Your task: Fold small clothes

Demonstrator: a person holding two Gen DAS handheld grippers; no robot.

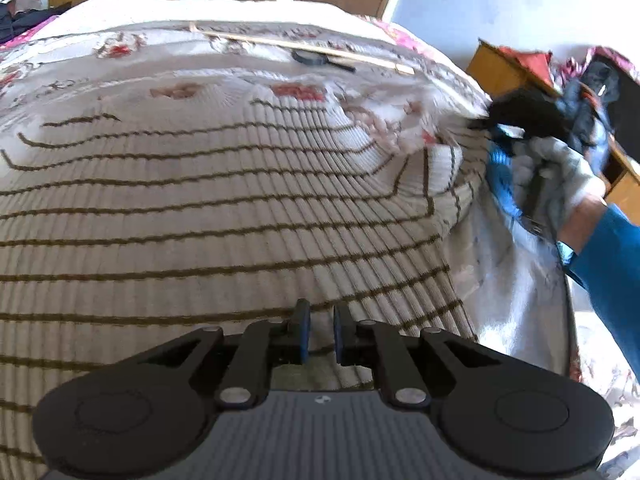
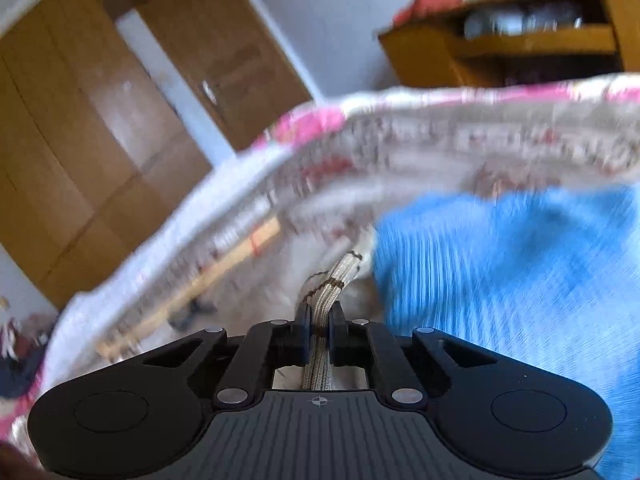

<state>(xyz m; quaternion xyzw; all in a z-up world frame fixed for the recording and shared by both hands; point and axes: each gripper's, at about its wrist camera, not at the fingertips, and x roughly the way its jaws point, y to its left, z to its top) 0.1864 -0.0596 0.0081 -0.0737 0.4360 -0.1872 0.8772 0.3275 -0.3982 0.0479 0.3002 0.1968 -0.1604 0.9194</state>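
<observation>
Gripping striped knit (image 2: 320, 344), both tongs (image 2: 319, 330)

Blue sleeve (image 1: 612, 248), white glove (image 1: 568, 176)

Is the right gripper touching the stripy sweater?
Touching. The right wrist view shows the right gripper with its jaws pinched on a bunched edge of the stripy sweater.

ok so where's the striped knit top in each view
Left wrist: the striped knit top fills the middle and left, spread on the floral bedspread.
Right wrist: only a bunched edge of it, low centre, pinched in the right tongs.
Shared landmark: the wooden stick on the bedspread.
</observation>
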